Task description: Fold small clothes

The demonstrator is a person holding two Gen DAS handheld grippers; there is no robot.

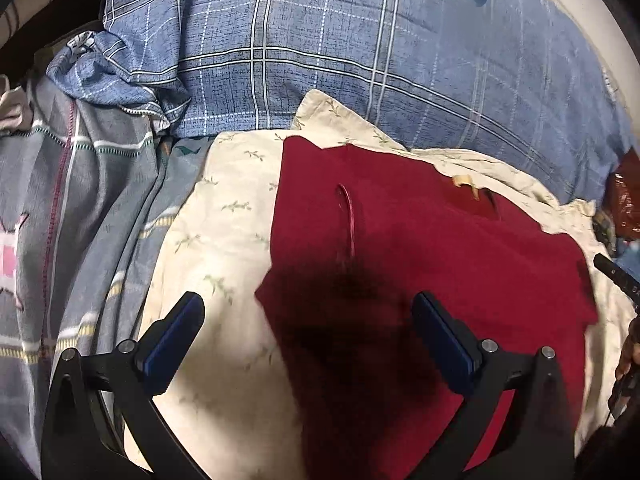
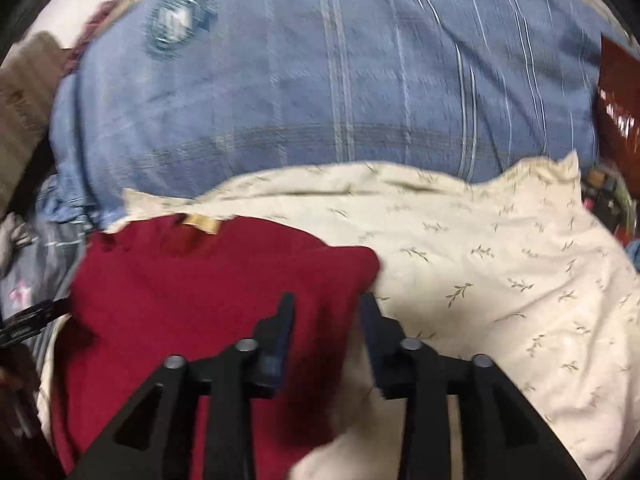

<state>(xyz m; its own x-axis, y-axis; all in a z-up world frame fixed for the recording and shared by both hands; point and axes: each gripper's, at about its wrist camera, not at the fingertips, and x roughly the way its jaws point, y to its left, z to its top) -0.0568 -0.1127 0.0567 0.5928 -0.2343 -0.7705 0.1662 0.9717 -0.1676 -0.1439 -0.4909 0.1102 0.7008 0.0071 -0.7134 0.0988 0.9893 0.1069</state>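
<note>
A dark red garment (image 1: 420,248) lies folded on a cream leaf-print cloth (image 1: 224,232); a tan neck label (image 1: 460,180) shows near its far edge. My left gripper (image 1: 308,308) is wide open and empty, hovering above the garment's near left edge. In the right wrist view the same red garment (image 2: 192,288) lies at lower left on the cream cloth (image 2: 500,280). My right gripper (image 2: 328,304) is partly open and empty, above the garment's right edge. That view is blurred by motion.
A blue plaid pillow (image 1: 360,60) fills the back. A grey-blue striped blanket (image 1: 80,208) lies at the left. A shiny red-brown package (image 2: 618,96) sits at the far right. The other gripper's tip (image 1: 616,276) shows at the right edge.
</note>
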